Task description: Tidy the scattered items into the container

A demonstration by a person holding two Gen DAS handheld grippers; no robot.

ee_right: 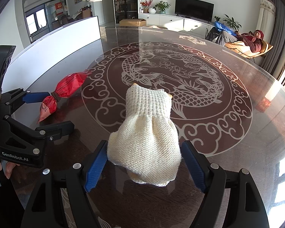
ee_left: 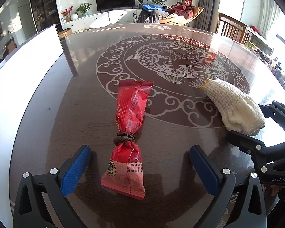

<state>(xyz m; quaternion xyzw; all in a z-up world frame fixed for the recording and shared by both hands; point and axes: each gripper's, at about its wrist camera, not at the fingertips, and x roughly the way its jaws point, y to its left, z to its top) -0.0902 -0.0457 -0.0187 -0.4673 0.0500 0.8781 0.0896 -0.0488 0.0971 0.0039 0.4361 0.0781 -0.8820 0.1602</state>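
Note:
A red snack packet point(ee_left: 128, 133), tied in the middle with a brown band, lies on the dark table between the open fingers of my left gripper point(ee_left: 140, 169); neither pad touches it. It also shows in the right wrist view point(ee_right: 63, 93). A cream knitted glove point(ee_right: 145, 138) lies on the table between the fingers of my right gripper point(ee_right: 144, 166), which is open, with the blue pads close beside the glove's sides. The glove also shows in the left wrist view point(ee_left: 235, 106). A white container point(ee_left: 26, 60) stands at the table's left edge, also seen from the right wrist point(ee_right: 66, 36).
The round dark table point(ee_right: 218, 133) has a white fish and cloud pattern under glass. Wooden chairs point(ee_left: 231, 28) stand at the far right. A person lies in a lounger point(ee_left: 180, 11) beyond the table. The left gripper's body point(ee_right: 15, 133) sits at the right view's left.

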